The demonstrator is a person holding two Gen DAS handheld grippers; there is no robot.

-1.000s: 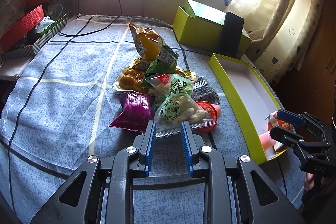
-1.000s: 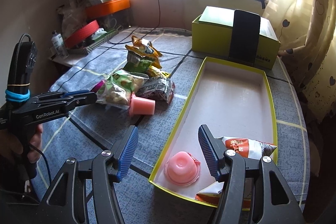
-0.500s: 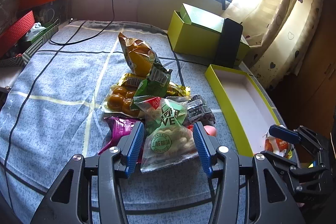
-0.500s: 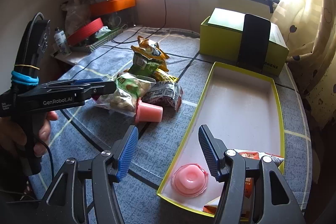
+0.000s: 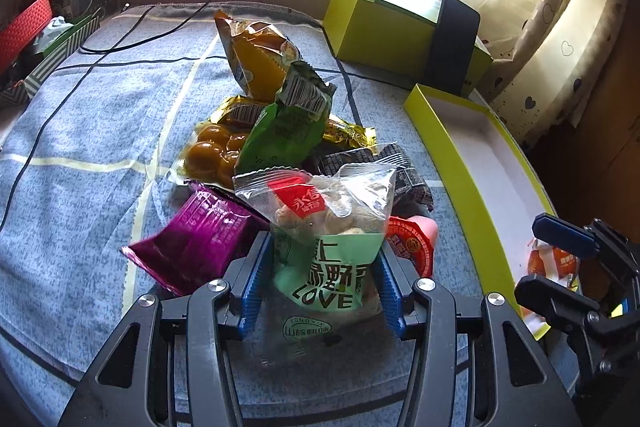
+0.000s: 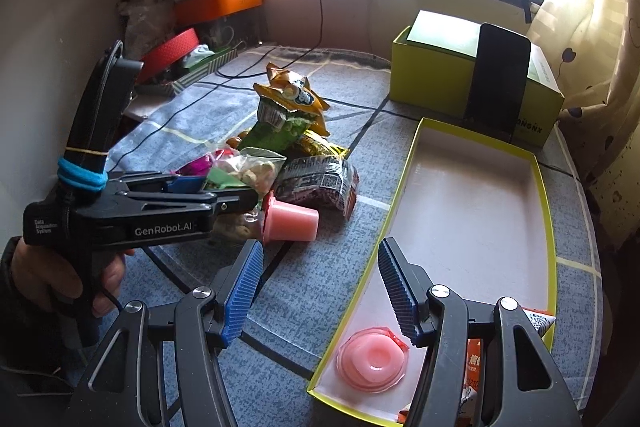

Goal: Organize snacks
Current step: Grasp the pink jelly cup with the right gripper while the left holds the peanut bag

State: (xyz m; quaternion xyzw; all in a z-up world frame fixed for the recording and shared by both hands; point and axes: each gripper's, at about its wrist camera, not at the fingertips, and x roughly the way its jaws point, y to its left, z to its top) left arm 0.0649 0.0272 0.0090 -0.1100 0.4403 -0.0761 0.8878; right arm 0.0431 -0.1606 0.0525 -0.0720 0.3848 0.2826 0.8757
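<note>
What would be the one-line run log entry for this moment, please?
left gripper: open, around clear nut bag | right gripper: open, empty, above tray edge | in tray: pink jelly cup, orange packet

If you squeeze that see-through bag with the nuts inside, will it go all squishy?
Probably. The clear crinkly plastic nut bag looks loosely filled, so it should crumple between the left gripper's blue pads. Its glossy film may slip. Lifted, the unheld part would likely sag, nuts shifting downward.

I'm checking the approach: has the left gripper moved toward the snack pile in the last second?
Yes. The left gripper has advanced toward the pile on the blue cloth; its fingers now flank the clear nut bag.
</note>
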